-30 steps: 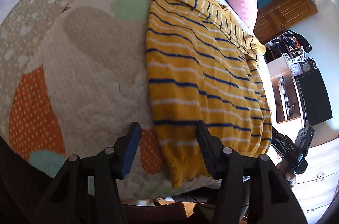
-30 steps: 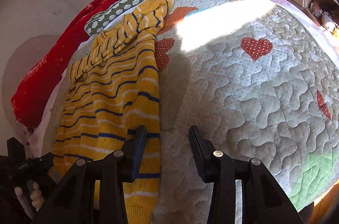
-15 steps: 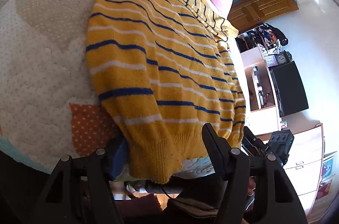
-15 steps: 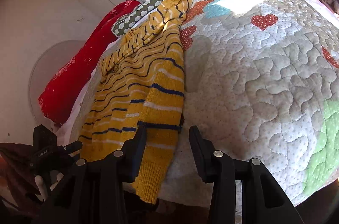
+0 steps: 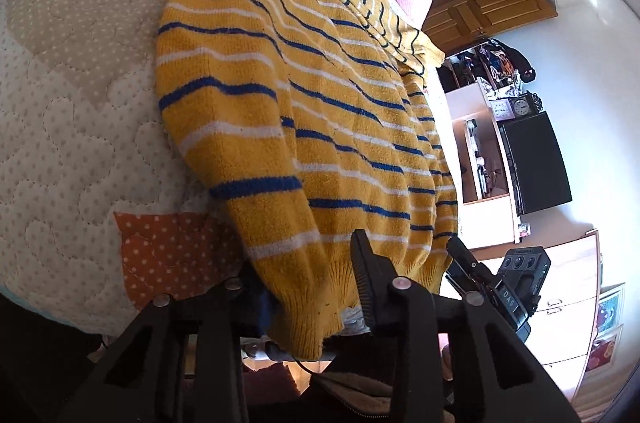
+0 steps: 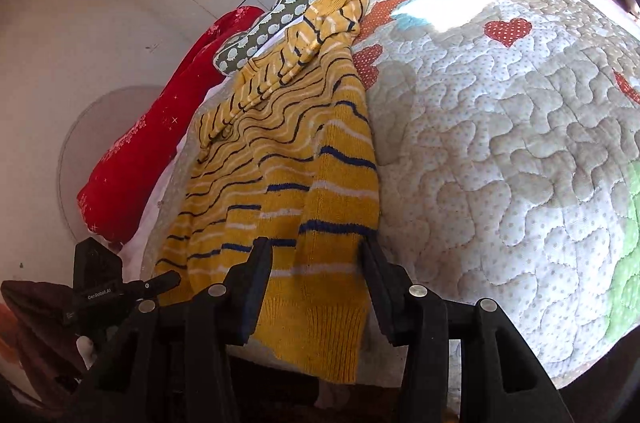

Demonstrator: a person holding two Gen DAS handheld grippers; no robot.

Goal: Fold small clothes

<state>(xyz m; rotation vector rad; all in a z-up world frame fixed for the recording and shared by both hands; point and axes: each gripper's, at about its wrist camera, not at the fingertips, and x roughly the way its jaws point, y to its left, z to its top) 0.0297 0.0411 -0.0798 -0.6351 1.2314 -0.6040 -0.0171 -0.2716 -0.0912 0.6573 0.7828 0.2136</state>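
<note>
Left gripper (image 5: 308,287), low at 6 o'clock, has just been closing on the hem; right gripper (image 6: 316,283) has been opening, straddling it.

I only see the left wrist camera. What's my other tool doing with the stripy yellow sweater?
Observer: The right tool sits at the sweater's hem corner, which hangs over the quilt's edge. Its jaws have just been opening, with the hem between them.
Operator: Is there anything past the sweater's other side?
Observer: Yes, a long red cushion lies there by the wall, apart from the sweater.
Operator: Any hearts on the quilt?
Observer: One red dotted heart, next to a sunlit patch.
</note>
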